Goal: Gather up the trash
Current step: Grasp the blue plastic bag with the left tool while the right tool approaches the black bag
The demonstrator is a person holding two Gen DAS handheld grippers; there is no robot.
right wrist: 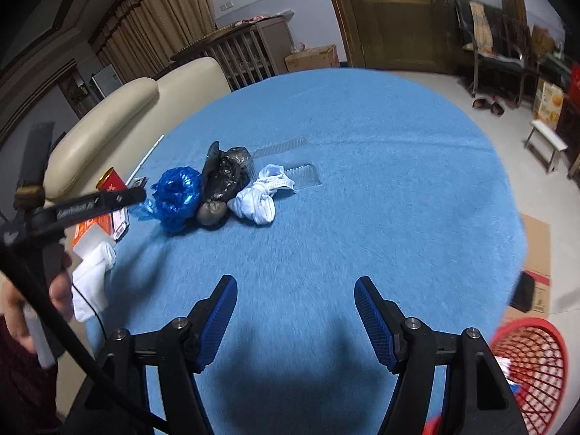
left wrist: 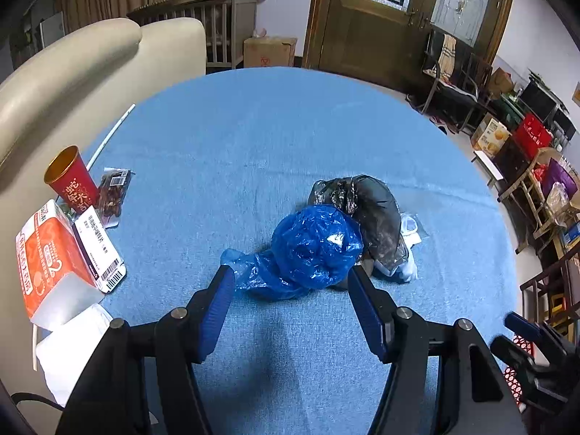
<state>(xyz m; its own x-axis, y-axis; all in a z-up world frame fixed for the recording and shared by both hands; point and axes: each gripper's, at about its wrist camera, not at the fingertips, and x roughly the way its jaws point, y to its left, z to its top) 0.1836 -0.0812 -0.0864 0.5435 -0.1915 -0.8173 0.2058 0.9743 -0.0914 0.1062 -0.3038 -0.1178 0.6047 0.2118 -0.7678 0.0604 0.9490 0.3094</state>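
Observation:
A crumpled blue plastic bag (left wrist: 311, 250) lies on the blue table (left wrist: 253, 137), with a black plastic bag (left wrist: 366, 210) and white wrappings (left wrist: 407, 253) behind it. My left gripper (left wrist: 290, 279) is open, its fingertips on either side of the blue bag's near end. The same pile shows in the right wrist view: blue bag (right wrist: 177, 195), black bag (right wrist: 224, 174), white cloth and mask (right wrist: 261, 199), clear plastic lids (right wrist: 302, 174). My right gripper (right wrist: 295, 290) is open and empty above bare table, well short of the pile.
At the table's left edge stand a red paper cup (left wrist: 70, 177), an orange tissue pack (left wrist: 43, 264), a snack packet (left wrist: 112, 195) and white tissue (left wrist: 72, 348). A red mesh basket (right wrist: 529, 366) sits off the table's right. A cream sofa (left wrist: 72, 72) lies behind.

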